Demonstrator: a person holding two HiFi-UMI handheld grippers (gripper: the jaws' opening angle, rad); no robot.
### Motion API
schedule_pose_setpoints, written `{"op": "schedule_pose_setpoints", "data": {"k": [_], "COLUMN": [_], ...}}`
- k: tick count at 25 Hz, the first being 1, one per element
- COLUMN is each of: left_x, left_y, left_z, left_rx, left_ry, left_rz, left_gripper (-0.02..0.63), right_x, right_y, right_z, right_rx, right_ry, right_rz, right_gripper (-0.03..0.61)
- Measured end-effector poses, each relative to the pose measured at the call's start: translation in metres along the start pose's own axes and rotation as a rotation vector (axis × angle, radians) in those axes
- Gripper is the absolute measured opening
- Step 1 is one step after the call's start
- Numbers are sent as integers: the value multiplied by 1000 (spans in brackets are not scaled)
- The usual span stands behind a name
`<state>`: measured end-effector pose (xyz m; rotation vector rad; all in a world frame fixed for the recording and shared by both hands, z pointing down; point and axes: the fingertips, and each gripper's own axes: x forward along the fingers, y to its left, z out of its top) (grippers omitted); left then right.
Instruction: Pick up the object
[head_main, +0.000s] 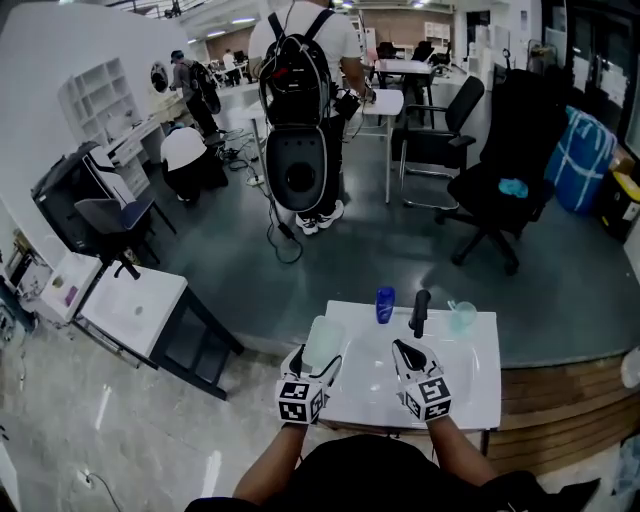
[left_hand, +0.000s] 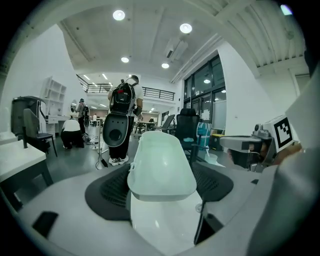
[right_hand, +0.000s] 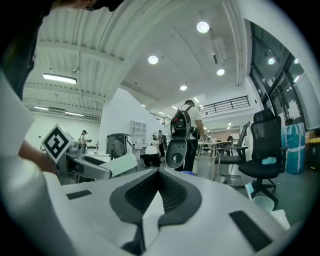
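A pale, translucent plastic container (head_main: 322, 342) sits between the jaws of my left gripper (head_main: 320, 358) at the table's left edge. In the left gripper view the container (left_hand: 161, 165) fills the gap, with the dark pads (left_hand: 112, 187) against its sides. I cannot tell whether it rests on the table. My right gripper (head_main: 405, 350) hovers over the middle of the white table (head_main: 470, 400), its jaws closed together with nothing between them (right_hand: 159, 172). From the right gripper view, the container (right_hand: 120, 164) shows at the left, tilted.
A small blue cup (head_main: 385, 304), a black upright object (head_main: 420, 312) and a clear cup (head_main: 462, 316) stand along the table's far edge. A person with a backpack (head_main: 300, 110) stands beyond, a black office chair (head_main: 500, 180) at right, a low white table (head_main: 135, 310) at left.
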<state>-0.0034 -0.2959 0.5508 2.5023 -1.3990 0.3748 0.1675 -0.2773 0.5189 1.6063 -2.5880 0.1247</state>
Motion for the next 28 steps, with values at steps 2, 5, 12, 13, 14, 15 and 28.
{"op": "schedule_pose_setpoints", "data": {"k": [2,5,12,13,14,15,28], "left_x": [-1,0,0,-1,-2,-2,-5], "left_y": [-3,-7,-2,-1,0,0,4], "left_z": [1,2,-12,-14,-15,-16,-17], "left_rx": [3,13,-2,-8,-12,-14,-49], "left_ry": [-8,-8,19,19,20,21,16], "left_rz": [-19,-34,-15,-12,-10,-7,-9], "left_gripper": [402,402,402,402,402,402,402], "right_x": [-1,-4,-15,-16,-18,-19,-22], "right_y": [-2,-3,-6,-8,-9,-10,-15], "right_z": [4,-1,-28,-32,-35,-36,-44], "right_rx": [-20,-39,-3,2,7,10,14], "right_ry": [-4,14,75,85,93,98,122], "right_rz": [-14,-31,-70,-77,-84,-88,-124], "right_gripper": [18,17,17,17,17,17,17]}}
